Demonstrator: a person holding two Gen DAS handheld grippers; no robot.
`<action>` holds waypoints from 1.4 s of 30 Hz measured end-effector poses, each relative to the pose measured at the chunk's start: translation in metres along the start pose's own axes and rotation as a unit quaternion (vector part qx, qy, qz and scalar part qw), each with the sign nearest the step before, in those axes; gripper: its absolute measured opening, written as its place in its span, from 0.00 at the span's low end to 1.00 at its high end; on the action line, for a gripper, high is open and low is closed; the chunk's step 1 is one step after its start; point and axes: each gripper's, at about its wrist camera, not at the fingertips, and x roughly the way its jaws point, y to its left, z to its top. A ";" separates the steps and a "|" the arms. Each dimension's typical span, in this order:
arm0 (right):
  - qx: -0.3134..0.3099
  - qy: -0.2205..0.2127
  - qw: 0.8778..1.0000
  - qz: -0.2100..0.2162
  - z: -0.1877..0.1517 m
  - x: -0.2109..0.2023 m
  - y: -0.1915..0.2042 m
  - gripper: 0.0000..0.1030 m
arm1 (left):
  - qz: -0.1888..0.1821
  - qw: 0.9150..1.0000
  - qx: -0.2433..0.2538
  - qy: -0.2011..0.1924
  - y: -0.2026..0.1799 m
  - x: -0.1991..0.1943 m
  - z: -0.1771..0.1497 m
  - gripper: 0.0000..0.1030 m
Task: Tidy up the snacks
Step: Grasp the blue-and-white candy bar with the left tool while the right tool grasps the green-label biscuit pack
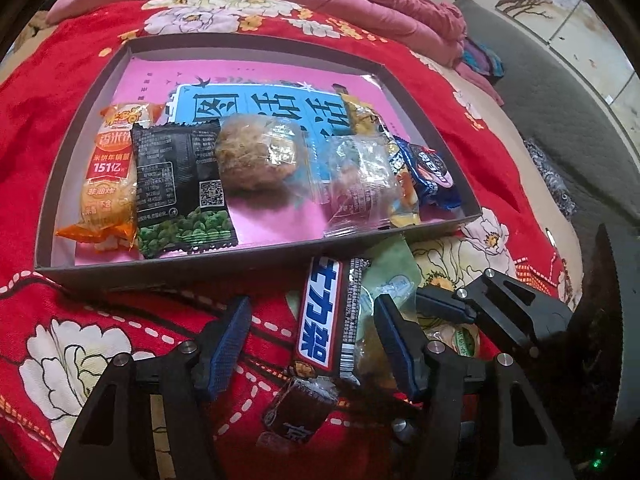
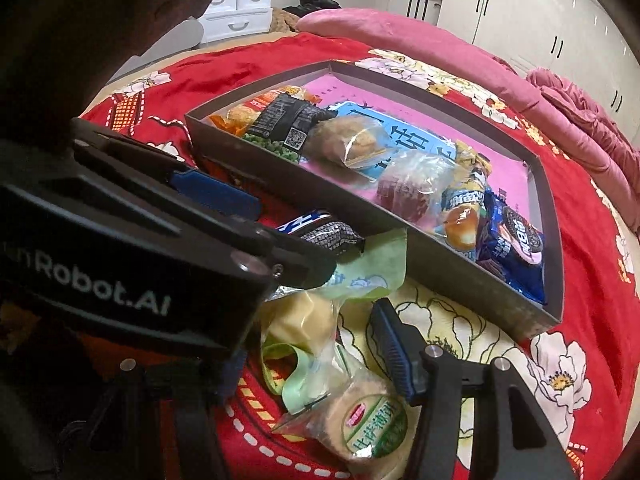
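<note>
The loose snacks lay on the red flowered bedspread (image 1: 60, 320) against the near wall of the shallow grey box (image 1: 180, 270), which already held a row of packets. The left gripper (image 1: 316, 344) hung with its fingers parted either side of the chocolate bar (image 1: 320, 312), pads not pressing on it. The right gripper (image 2: 308, 356) hovered released over the pale cake in a clear green wrapper (image 2: 304, 320) and the round green-labelled biscuit (image 2: 372, 420). The two tools sat very near each other, so a collision looked likely if both closed at once. The bar overlapped the green wrapper, and lifting one might have dragged the other; slick film could also have slipped from the pads. The right gripper's left finger was hidden behind the left tool's body. A small dark candy (image 1: 300, 400) was too blurred to identify.
</note>
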 end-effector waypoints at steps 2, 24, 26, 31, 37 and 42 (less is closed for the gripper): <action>0.010 0.003 1.000 0.006 0.000 0.001 -0.003 0.57 | 0.000 1.000 0.000 0.000 0.001 0.000 0.001 0.60; -0.003 0.007 1.000 -0.029 -0.003 -0.002 -0.005 0.39 | -0.006 1.000 0.017 0.017 -0.004 0.009 0.002 0.42; -0.009 0.008 0.999 -0.036 -0.003 -0.001 -0.003 0.38 | -0.007 1.000 0.016 0.017 -0.005 0.010 0.002 0.38; -0.008 0.003 0.999 -0.048 0.000 -0.006 0.000 0.35 | -0.015 1.000 0.021 0.011 -0.011 0.008 0.002 0.28; 0.030 -0.019 0.999 -0.027 0.002 -0.020 -0.011 0.35 | -0.036 0.999 0.016 -0.006 -0.014 -0.002 0.004 0.28; 0.048 -0.036 0.998 -0.014 0.005 -0.030 -0.016 0.35 | -0.048 0.998 0.015 -0.026 -0.016 -0.016 0.005 0.28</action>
